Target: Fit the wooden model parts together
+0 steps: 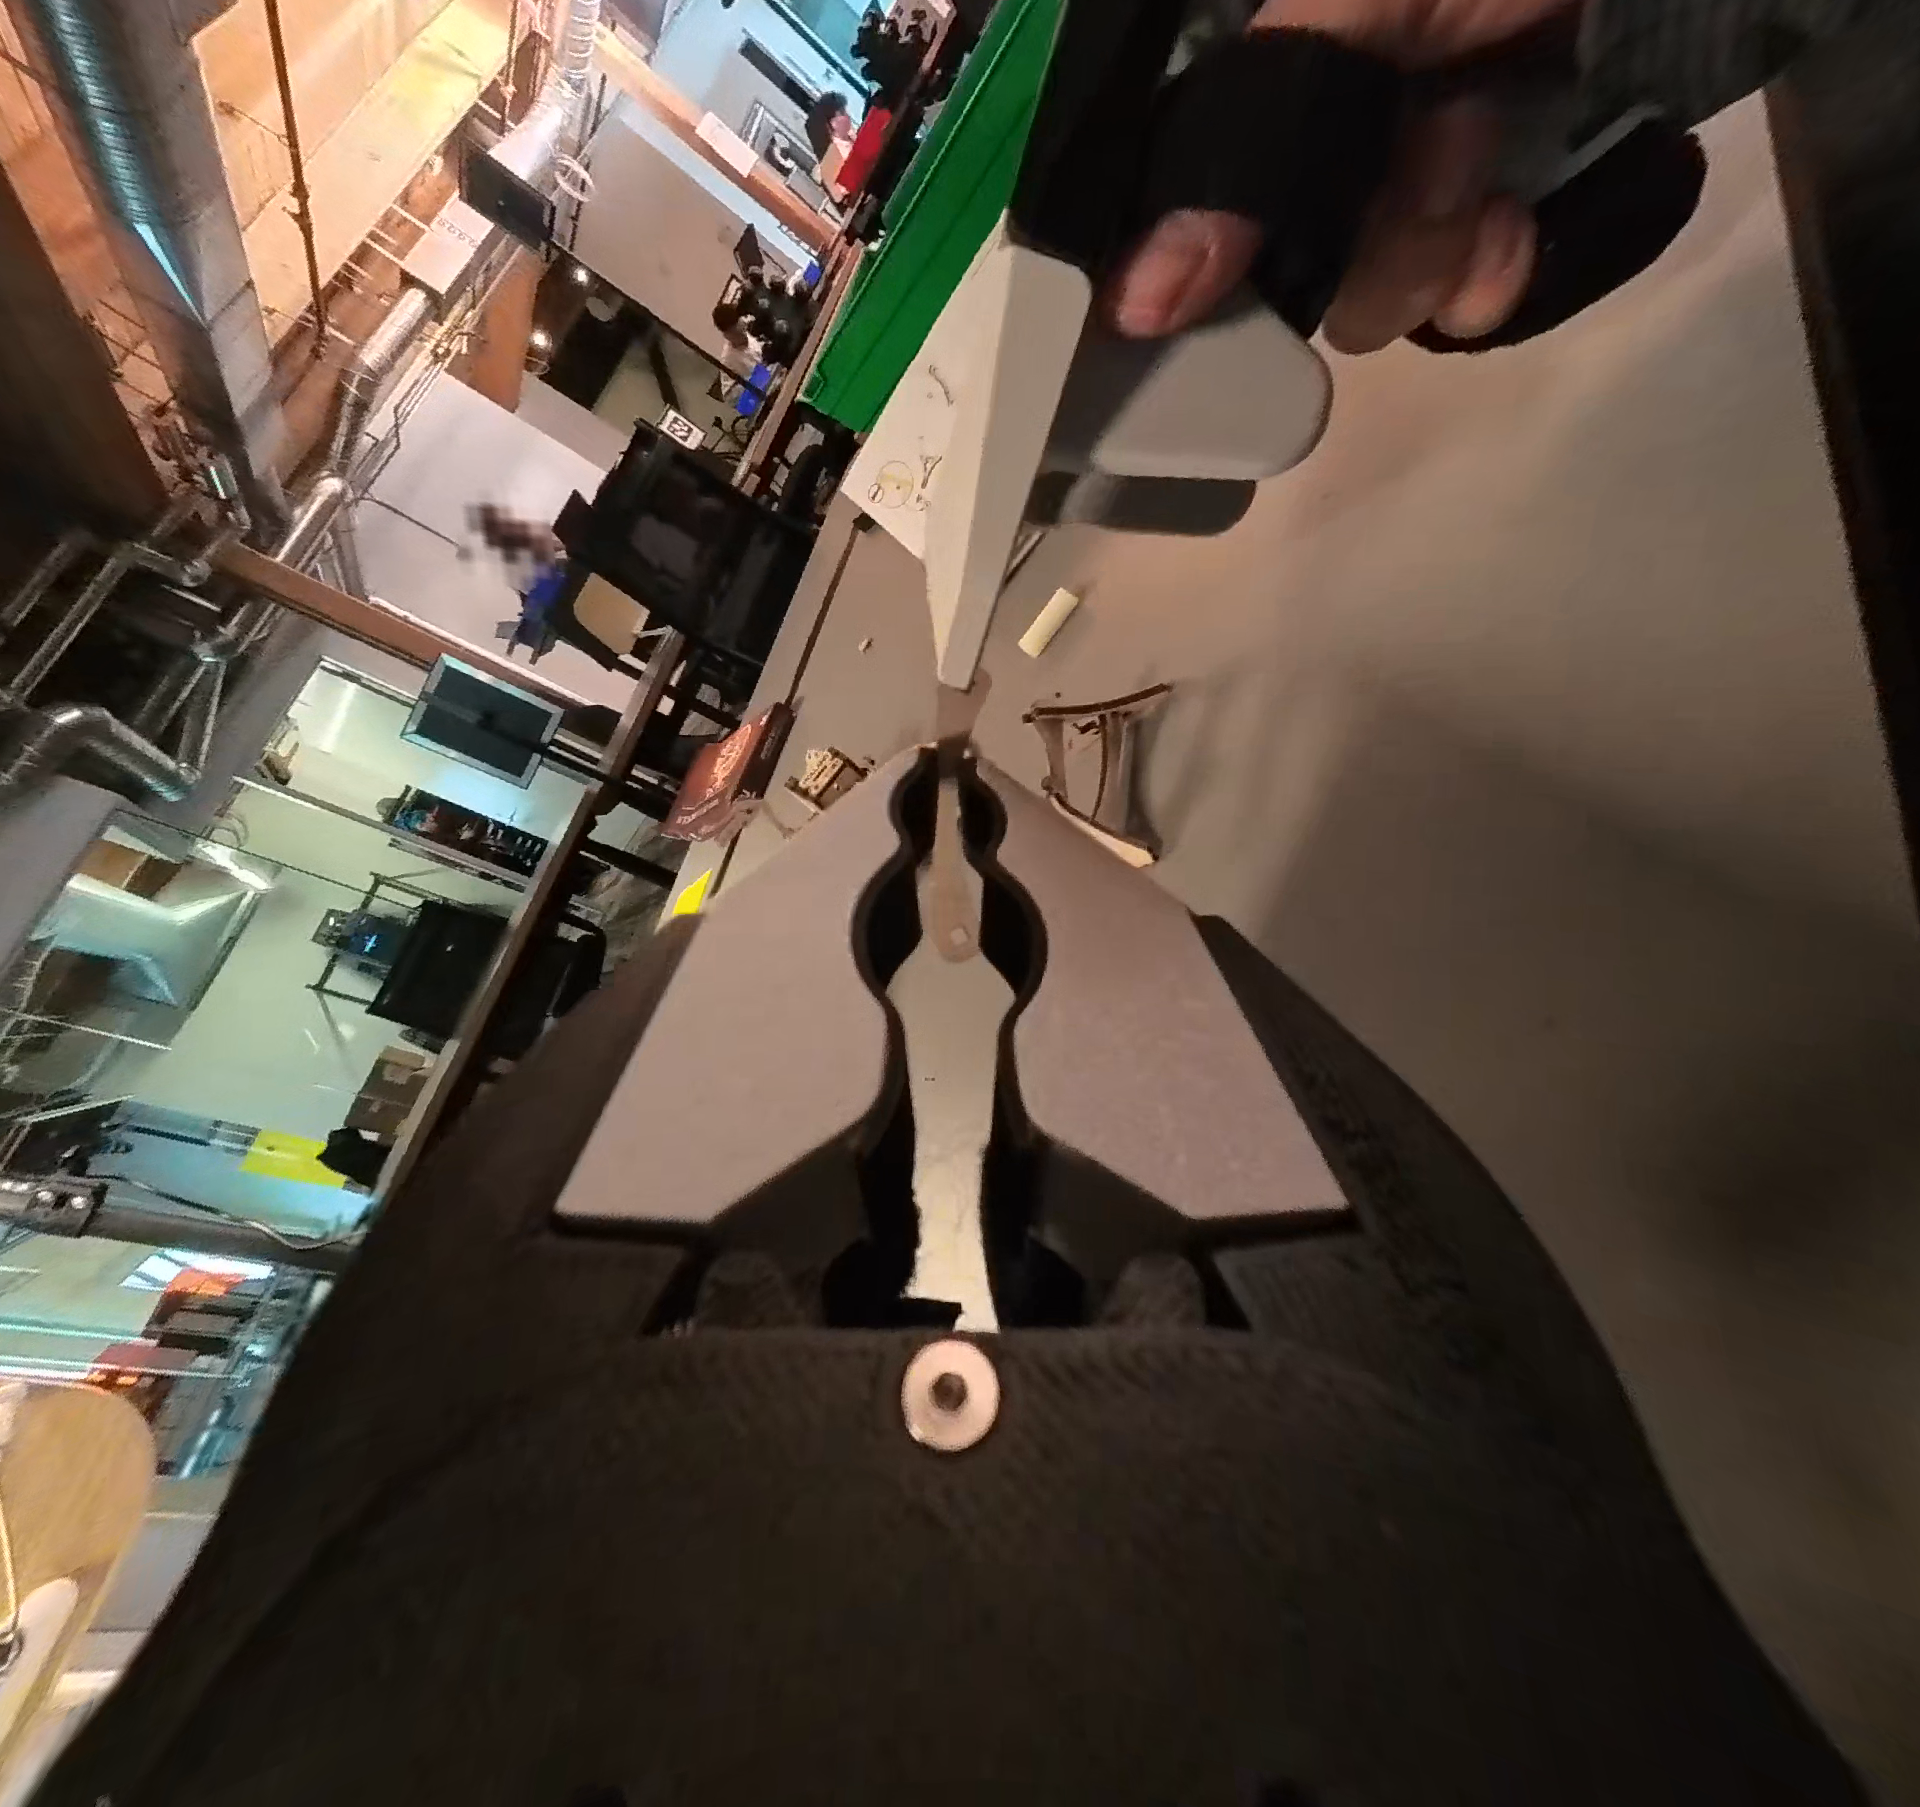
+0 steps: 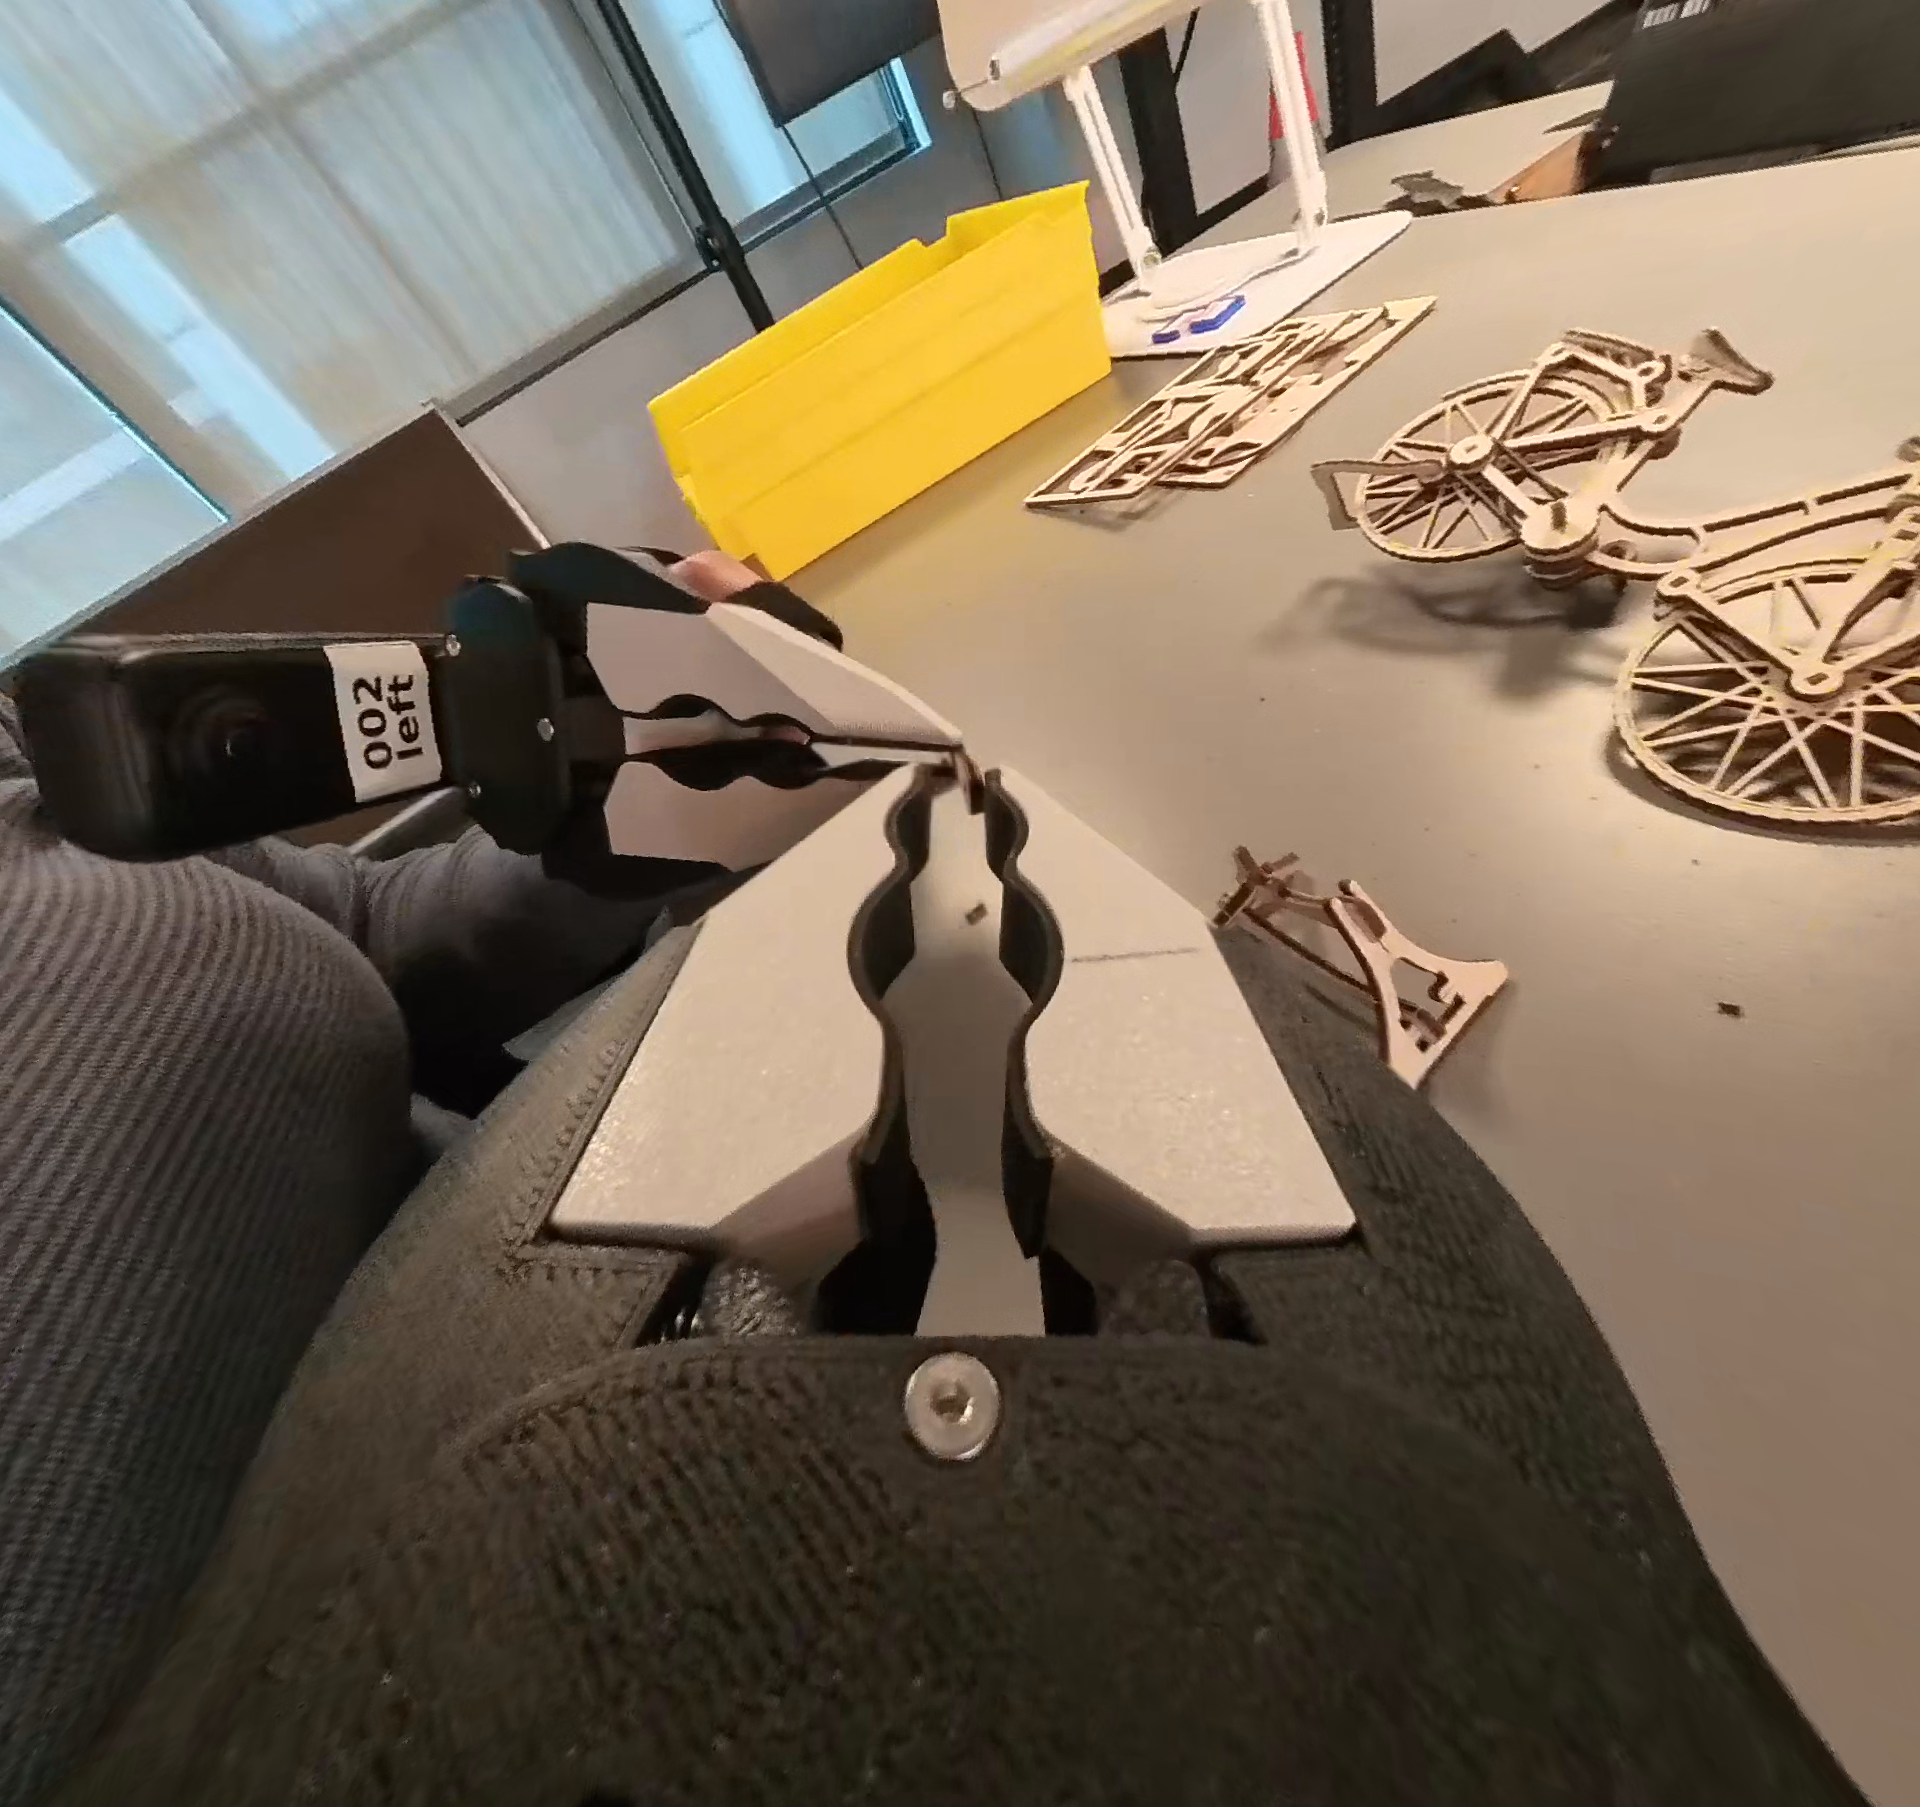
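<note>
My left gripper point(image 1: 951, 758) is shut on a thin wooden strip point(image 1: 954, 910) that runs between its fingers and sticks out past the tips. My right gripper point(image 1: 961, 671), held by a hand, meets the strip's far end tip to tip. In the right wrist view my right gripper point(image 2: 971, 783) is closed on a small dark wooden end point(image 2: 974, 793), and the left gripper point(image 2: 940, 747) comes in from the left, touching it. Both are above the grey table's point(image 2: 1143, 677) near edge. A wooden bicycle model point(image 2: 1662, 552) lies at the right.
A small wooden frame part point(image 2: 1382, 968) lies just right of my right gripper. A punched wooden sheet point(image 2: 1226, 407), a yellow bin point(image 2: 883, 407) and a white stand point(image 2: 1247, 240) sit farther back. A green bin point(image 1: 935, 230) and a paper sheet point(image 1: 914, 469) show in the left wrist view. The tips of both grippers are at nearly the same place.
</note>
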A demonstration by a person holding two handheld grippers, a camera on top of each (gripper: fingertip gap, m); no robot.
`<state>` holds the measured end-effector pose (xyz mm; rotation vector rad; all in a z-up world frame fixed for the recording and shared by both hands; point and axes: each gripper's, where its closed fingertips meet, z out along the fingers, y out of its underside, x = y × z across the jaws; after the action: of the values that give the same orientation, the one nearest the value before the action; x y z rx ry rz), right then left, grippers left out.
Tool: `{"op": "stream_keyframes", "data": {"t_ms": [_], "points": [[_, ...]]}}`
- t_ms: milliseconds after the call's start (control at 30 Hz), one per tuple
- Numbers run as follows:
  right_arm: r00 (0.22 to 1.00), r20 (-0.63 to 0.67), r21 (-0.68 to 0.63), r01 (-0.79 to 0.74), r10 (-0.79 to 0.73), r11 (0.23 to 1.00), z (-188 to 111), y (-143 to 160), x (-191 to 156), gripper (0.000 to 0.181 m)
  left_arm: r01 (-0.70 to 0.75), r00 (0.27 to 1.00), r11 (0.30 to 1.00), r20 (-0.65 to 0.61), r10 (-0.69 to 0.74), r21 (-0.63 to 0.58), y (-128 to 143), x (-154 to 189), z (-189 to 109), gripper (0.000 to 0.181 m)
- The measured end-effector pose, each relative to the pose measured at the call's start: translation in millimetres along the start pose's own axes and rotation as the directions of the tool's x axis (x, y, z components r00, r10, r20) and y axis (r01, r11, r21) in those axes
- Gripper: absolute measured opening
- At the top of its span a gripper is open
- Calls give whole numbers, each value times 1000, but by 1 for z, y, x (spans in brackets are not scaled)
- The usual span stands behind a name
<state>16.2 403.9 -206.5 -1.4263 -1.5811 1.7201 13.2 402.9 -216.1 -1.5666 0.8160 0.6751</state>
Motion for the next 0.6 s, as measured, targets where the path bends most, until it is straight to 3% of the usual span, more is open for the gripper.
{"op": "stream_keyframes", "data": {"t_ms": [200, 267, 333, 400, 467, 533, 600], "points": [[997, 18, -59, 81, -80, 995, -4, 5, -4, 1, -4, 999, 999, -32, 5, 39, -5, 6, -3, 4], [980, 26, -65, 198, -197, 978, -10, 3, -7, 1, 123, 989, 986, -97, -112, 112, -13, 8, -4, 5], [910, 6, -50, 414, -414, 909, -19, -2, -10, 1, 371, 915, 917, -228, -333, 150, -22, 6, -9, 21], [739, -16, -30, 673, -674, 739, -29, -8, -17, 1, 638, 743, 757, -374, -555, 142, -28, -4, -15, 24], [507, -35, -21, 861, -861, 508, -37, -13, -28, 0, 850, 480, 522, -520, -707, 75, -31, -15, -20, 29], [332, -31, -59, 941, -943, 333, -42, -14, -33, 0, 963, 156, 264, -669, -727, -62, -41, -22, -27, 53], [211, -27, -81, 974, -977, 213, -47, -16, -37, 0, 975, -76, 97, -709, -701, -201, -43, -26, -27, 53]]}}
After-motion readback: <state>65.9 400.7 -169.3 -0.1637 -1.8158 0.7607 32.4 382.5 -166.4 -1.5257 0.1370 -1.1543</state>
